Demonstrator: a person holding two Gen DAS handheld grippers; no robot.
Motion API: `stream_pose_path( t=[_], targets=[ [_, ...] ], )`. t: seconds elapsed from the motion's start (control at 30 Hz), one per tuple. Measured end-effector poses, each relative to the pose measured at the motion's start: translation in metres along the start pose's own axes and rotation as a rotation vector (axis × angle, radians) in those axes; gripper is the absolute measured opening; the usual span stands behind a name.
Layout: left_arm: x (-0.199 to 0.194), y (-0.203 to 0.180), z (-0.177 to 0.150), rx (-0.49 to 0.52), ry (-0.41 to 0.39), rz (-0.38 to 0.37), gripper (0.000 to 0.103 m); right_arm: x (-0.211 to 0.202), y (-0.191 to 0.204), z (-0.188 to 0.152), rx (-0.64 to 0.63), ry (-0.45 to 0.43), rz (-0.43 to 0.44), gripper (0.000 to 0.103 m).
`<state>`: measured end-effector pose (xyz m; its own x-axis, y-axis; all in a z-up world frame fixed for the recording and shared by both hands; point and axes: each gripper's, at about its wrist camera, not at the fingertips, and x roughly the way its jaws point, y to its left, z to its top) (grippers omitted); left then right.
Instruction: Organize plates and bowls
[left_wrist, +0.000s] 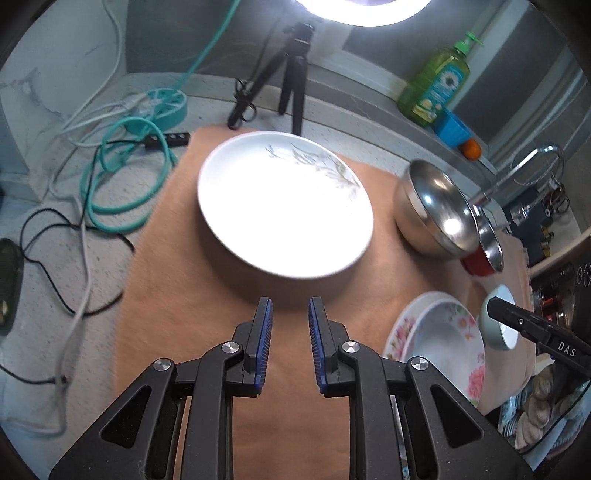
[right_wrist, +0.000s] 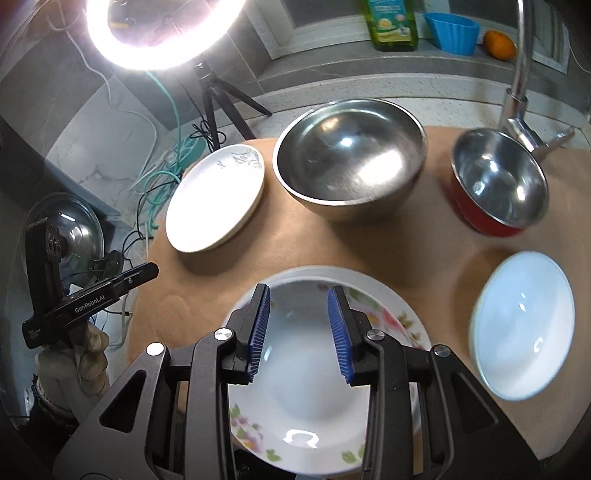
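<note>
Hovering above the tan cloth (left_wrist: 207, 295), the left gripper (left_wrist: 290, 312) has its blue-padded fingers (left_wrist: 264, 332) apart with nothing between them, just short of the near rim of a white plate with a grey leaf print (left_wrist: 284, 205). That plate lies flat on the cloth toward its far left part. To its right stands a large stainless steel bowl (right_wrist: 349, 157), and right of that a smaller steel bowl with a red outside (right_wrist: 498, 181), both upright and apart from each other. The right gripper (right_wrist: 299, 306) hangs over a floral-rimmed deep plate (right_wrist: 314, 413) at the near edge of the cloth, fingers (right_wrist: 338, 332) spread wide and gripping nothing; whether they touch the plate cannot be told. A pale blue bowl (right_wrist: 524, 332) sits on the cloth just to the right of the floral plate, separate from it. Behind the cloth a tripod (left_wrist: 291, 74) carries a ring light (right_wrist: 162, 33), with teal cable (left_wrist: 122, 177) coiled to the left. On the back ledge are a green dish soap bottle (left_wrist: 436, 85), a blue cup (right_wrist: 452, 33) and an orange (right_wrist: 499, 44); a tap (right_wrist: 521, 74) rises at the right
</note>
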<state>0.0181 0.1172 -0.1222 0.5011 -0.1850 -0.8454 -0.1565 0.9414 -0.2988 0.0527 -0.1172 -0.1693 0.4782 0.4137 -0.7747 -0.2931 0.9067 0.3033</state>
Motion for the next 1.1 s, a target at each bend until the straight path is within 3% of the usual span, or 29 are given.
stream_pose_path(
  t=[0.3,0.57,1.1],
  targets=[
    [0.018,0.039,0.05,-0.023,-0.041,0.041,0.018,0.043,0.03,0.033,-0.001,0.01,0.006,0.034],
    [0.047,0.071,0.082,-0.073,-0.022,0.04,0.018,0.091,0.044,0.054,0.009,0.067,-0.029,0.034],
    [0.078,0.086,0.105,-0.082,0.028,-0.005,0.018,0.127,0.057,0.075,0.025,0.099,-0.064,0.034]
  ],
)
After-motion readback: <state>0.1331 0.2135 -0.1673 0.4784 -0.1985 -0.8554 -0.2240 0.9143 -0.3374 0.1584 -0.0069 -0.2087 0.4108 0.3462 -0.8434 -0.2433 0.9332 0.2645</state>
